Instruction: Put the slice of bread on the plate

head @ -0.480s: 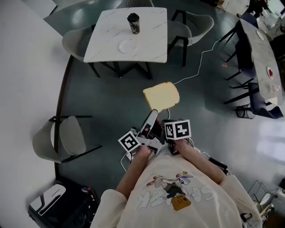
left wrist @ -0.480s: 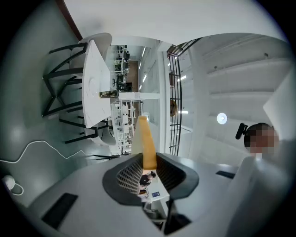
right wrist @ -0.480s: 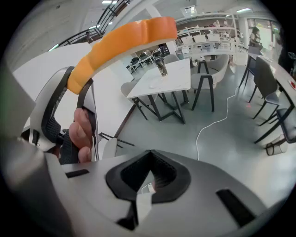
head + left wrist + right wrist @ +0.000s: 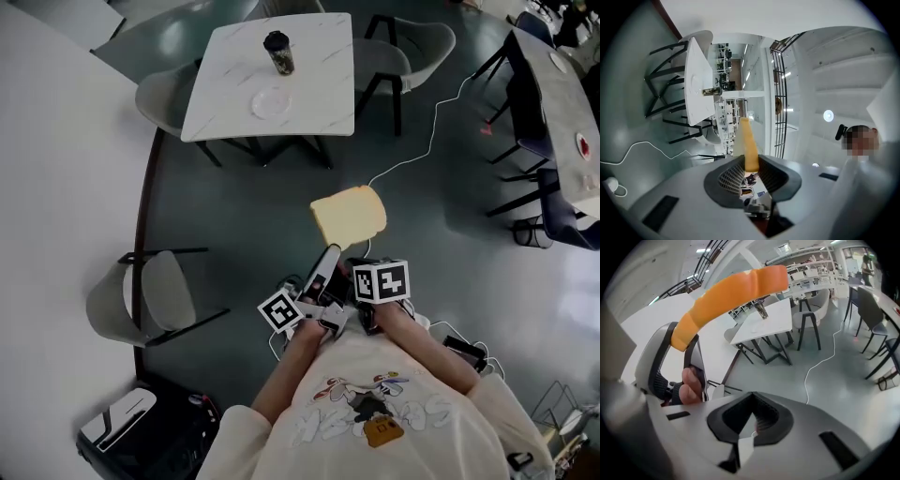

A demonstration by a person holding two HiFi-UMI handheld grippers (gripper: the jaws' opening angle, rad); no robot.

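A slice of bread [image 4: 349,214] is held up in the air over the grey floor, pinched at its lower edge by my left gripper [image 4: 328,251], which is shut on it. In the left gripper view the bread [image 4: 749,140] stands edge-on between the pads of the left gripper [image 4: 751,164]. My right gripper [image 4: 360,262] is right beside it, shut and holding nothing, its jaws meeting in its own view [image 4: 752,397]. That view also shows the bread [image 4: 731,291] arching overhead. The clear plate [image 4: 270,101] lies on the white marble table [image 4: 319,75] far ahead.
A dark cup [image 4: 278,52] stands on the table behind the plate. Grey chairs [image 4: 169,94] ring the table, and another chair [image 4: 150,295] stands to my left. A white cable [image 4: 422,150] trails across the floor. More tables and chairs [image 4: 553,103] are at the right.
The whole head view has shifted slightly down and to the right. The left gripper still holds the bread, and the two grippers stay close together.
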